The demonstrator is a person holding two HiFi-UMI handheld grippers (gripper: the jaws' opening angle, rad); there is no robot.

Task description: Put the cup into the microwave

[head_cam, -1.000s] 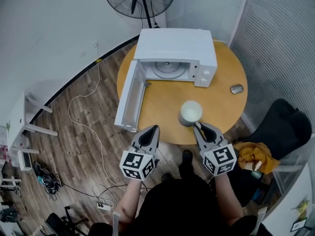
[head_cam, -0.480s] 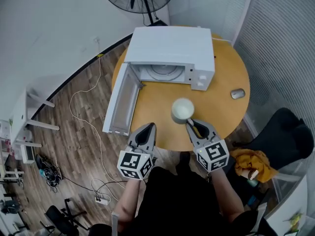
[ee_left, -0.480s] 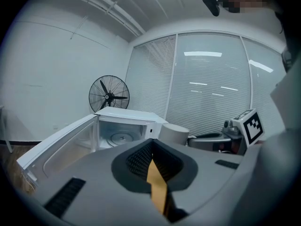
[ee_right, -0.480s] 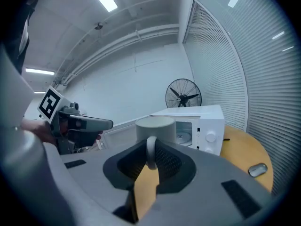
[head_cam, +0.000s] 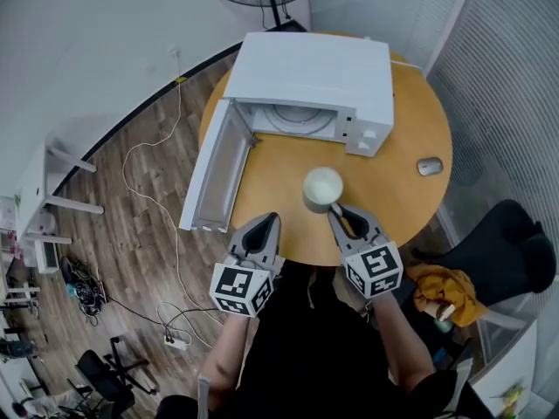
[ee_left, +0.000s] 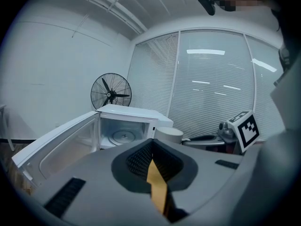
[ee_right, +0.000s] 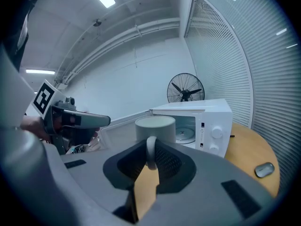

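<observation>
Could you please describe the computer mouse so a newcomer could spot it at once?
Start at the round wooden table bearing the white microwave. Right of the microwave, near the table's edge, lies the mouse: small, grey and low, unlike the tall pale cup.

No words or numbers can be read

Only black-and-white square codes show, on the left cube point(head_cam: 238, 288) at 7 o'clock and the right cube point(head_cam: 377, 271) at 5 o'clock; print on the microwave point(head_cam: 314, 72) panel, at 12 o'clock, is too small to tell.
</observation>
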